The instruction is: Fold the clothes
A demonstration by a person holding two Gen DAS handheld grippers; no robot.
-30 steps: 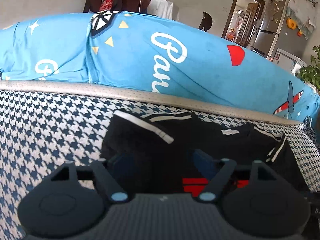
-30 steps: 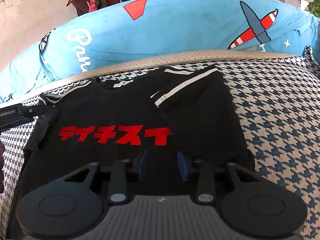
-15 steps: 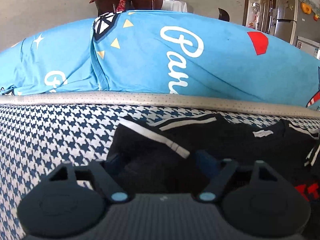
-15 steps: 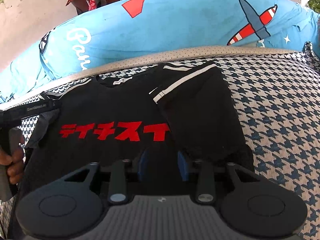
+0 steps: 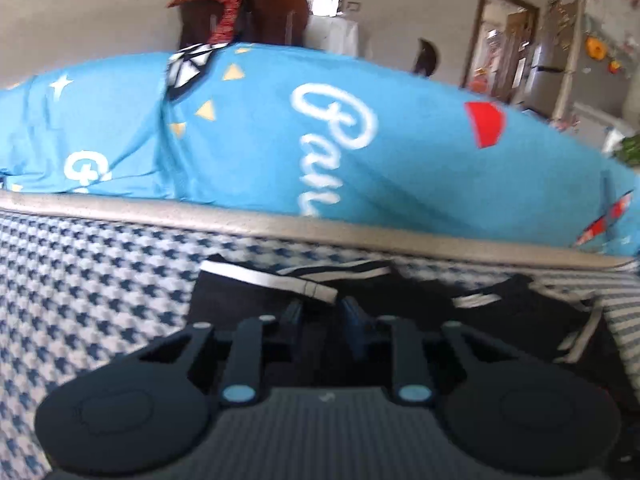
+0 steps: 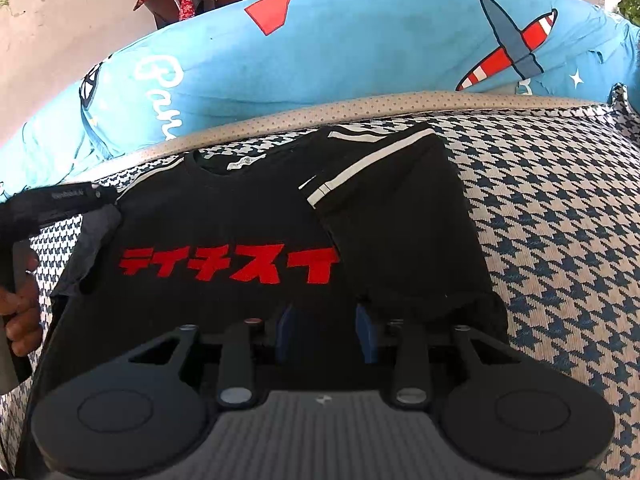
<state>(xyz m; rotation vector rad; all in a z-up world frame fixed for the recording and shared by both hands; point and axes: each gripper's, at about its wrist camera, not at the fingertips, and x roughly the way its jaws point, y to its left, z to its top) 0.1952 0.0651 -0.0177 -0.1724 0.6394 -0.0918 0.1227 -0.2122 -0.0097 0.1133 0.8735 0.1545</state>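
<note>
Left wrist view: a black T-shirt (image 5: 400, 300) lies on the houndstooth cushion (image 5: 100, 280), up near the cushion's far edge, where a beige piping strip (image 5: 360, 236) runs. Behind that edge sits a blue printed bolster (image 5: 240, 140) with white script and a red shape. The left gripper (image 5: 320, 312) is low over the shirt's sleeve (image 5: 260, 280), whose white-striped cuff lies just ahead of the fingertips. The jaws stand a narrow gap apart; the picture is blurred, and I cannot tell whether they pinch the cloth between them. A dark wooden chair (image 5: 272, 16) with red cloth over it stands behind the bolster.

Right wrist view: the T-shirt (image 6: 224, 232) lies spread across the middle of the cushion (image 6: 560, 240), collar toward the far edge, red characters across its chest. Its one sleeve (image 6: 400, 208) is folded inward over the body, white stripe showing. The right gripper (image 6: 326, 332) hovers at the shirt's near hem, its blue-padded jaws spread with nothing between them. At the cushion's left edge the left gripper (image 6: 100, 200) is closed onto the other sleeve, lifting it, with the person's hand (image 6: 20, 304) around its handle.
</note>
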